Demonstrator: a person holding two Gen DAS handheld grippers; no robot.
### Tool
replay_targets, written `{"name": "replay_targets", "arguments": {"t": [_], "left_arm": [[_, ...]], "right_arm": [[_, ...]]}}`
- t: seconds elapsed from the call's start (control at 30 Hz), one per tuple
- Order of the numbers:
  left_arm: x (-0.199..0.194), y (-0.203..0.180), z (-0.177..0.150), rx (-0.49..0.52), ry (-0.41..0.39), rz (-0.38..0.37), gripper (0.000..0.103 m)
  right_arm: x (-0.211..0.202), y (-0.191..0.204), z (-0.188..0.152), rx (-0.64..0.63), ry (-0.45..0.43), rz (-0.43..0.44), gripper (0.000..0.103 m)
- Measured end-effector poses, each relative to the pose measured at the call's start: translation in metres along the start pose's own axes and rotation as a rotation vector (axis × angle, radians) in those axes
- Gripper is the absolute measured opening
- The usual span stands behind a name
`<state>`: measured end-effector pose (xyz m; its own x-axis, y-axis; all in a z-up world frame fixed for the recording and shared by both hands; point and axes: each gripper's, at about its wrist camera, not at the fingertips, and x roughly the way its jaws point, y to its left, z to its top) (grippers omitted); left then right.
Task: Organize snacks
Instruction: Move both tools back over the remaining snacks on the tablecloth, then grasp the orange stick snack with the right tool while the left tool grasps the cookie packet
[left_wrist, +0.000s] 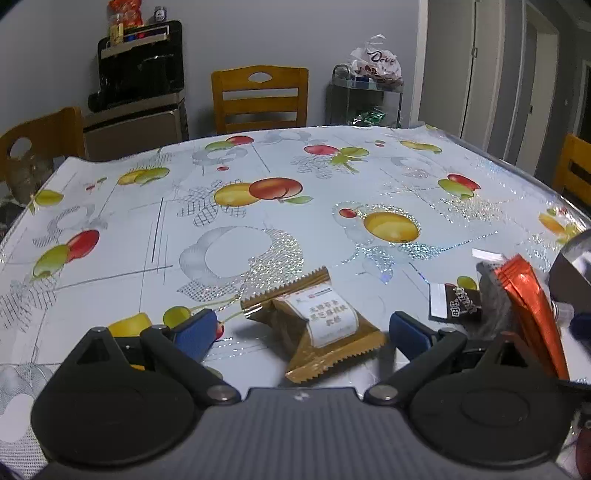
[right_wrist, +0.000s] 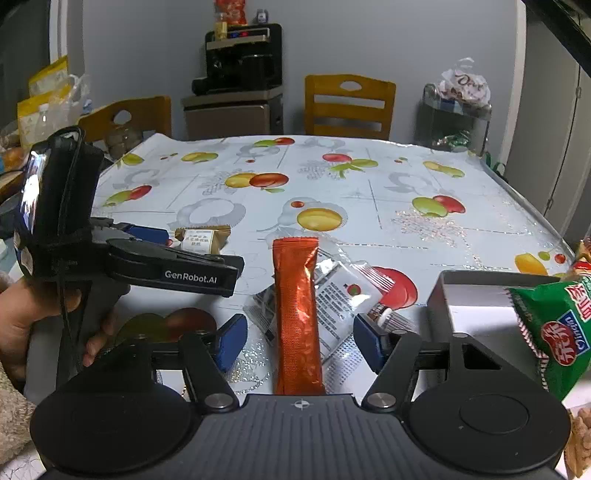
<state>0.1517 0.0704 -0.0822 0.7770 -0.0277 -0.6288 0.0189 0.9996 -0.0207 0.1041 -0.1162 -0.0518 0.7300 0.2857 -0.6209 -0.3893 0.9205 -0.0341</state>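
Right gripper, nearest the right wrist camera: blue pads apart, roughly half spread, set either side of one orange stick sachet. No pad is seen pressing on the sachet; a gap shows on each side. The sachet's long axis runs straight away from the camera, one crimped end toward the table's far edge, the near end hidden under the gripper body.

One white printed sachet lies flat under and to the right of the orange one, tilted slightly. One small dark packet is seen beside them in the left wrist view.

Left gripper: blue pads wide apart, nothing clamped. One gold-brown wrapped snack lies between them on the tablecloth, untouched by either pad, its long axis diagonal, serrated ends pointing far-left and near-right. In the right wrist view the same gripper is held by a hand at the left.

One grey tin tray stands at the right, near the right gripper; one green snack bag leans over its right rim.

Wooden chairs counted: three in the left wrist view, the third only partly seen at the right edge, two in the right. The nearest to the middle is chair. One black appliance is placed on a cabinet by the wall.
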Motion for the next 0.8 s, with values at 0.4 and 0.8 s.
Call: {"name": "replay_targets", "arguments": {"t": [0.4,0.8], "left_arm": [[0.002,0.0,0.0,-0.001,0.013,0.019,0.101],[-0.003,0.004,-0.002,0.006,-0.01,-0.009,0.08]], "right_arm": [[0.008,0.01,-0.003,-0.04,0.007,-0.027,0.036],[-0.004,0.005,-0.005,0.006,-0.004,-0.026,0.023]]}}
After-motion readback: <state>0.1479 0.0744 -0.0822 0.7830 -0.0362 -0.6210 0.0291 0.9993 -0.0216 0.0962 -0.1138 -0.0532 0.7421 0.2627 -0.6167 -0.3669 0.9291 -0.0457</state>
